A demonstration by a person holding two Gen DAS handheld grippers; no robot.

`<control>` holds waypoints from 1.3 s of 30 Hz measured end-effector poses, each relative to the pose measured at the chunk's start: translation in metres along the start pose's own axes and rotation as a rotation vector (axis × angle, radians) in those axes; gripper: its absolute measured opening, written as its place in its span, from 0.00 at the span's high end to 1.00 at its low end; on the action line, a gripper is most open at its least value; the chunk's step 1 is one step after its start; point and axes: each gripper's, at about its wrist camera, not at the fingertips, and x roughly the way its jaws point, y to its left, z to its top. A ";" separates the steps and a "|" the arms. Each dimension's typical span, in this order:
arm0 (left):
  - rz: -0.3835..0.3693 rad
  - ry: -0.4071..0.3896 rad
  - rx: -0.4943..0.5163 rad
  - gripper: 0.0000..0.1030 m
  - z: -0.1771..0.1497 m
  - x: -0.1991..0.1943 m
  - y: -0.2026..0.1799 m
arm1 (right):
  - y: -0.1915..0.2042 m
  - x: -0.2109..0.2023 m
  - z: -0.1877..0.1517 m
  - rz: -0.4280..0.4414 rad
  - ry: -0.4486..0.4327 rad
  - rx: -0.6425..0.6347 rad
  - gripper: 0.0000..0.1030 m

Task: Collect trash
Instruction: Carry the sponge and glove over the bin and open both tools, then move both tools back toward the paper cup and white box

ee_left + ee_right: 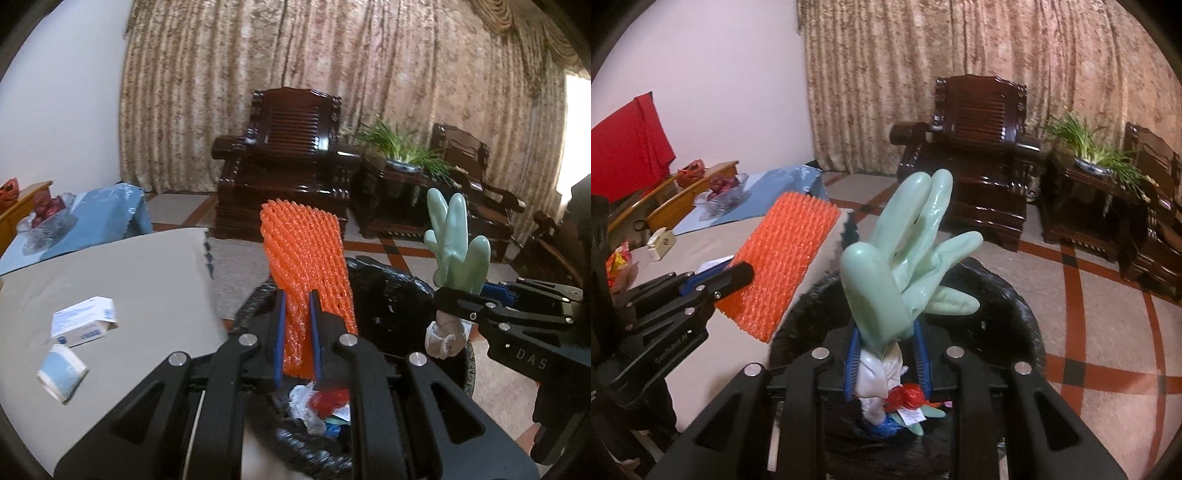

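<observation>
Holding trash over the bin (391,291)

The left tool (297,314) gripped orange netting (306,251), the right tool (886,350) a glove (905,258); either might snag when released.

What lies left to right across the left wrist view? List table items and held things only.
Blue-and-white roll → white box → orange foam net in the left gripper → green rubber glove in the right gripper.

Left gripper (297,332), black linkage arms, silver round screws, blue fingers (279,339), white "GenRobot.AI" lettering, right gripper (886,360), matching black frame, blue ribbed fingers (852,363), white "DAS" marking
</observation>
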 end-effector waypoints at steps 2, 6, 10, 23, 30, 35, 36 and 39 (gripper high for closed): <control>-0.014 0.018 0.007 0.89 -0.001 0.012 -0.006 | -0.009 0.005 -0.004 -0.009 0.015 0.010 0.75; -0.044 0.050 0.018 0.88 -0.006 0.035 -0.015 | -0.028 0.019 -0.016 -0.027 0.055 0.021 0.74; -0.087 0.073 0.010 0.61 -0.013 0.050 -0.019 | -0.038 0.031 -0.024 -0.049 0.092 0.027 0.65; -0.014 0.002 -0.049 0.13 -0.013 0.014 0.018 | -0.042 0.010 -0.032 -0.074 0.015 0.114 0.06; 0.110 -0.037 -0.078 0.12 -0.017 -0.033 0.071 | 0.006 0.005 -0.016 0.024 -0.033 0.087 0.06; 0.229 -0.059 -0.105 0.12 -0.024 -0.066 0.116 | 0.052 0.018 -0.007 0.095 -0.037 0.038 0.06; 0.246 -0.062 -0.106 0.12 -0.024 -0.071 0.124 | 0.060 0.020 -0.005 0.108 -0.038 0.030 0.06; 0.306 -0.067 -0.121 0.12 -0.030 -0.086 0.150 | 0.083 0.027 -0.004 0.143 -0.040 0.008 0.06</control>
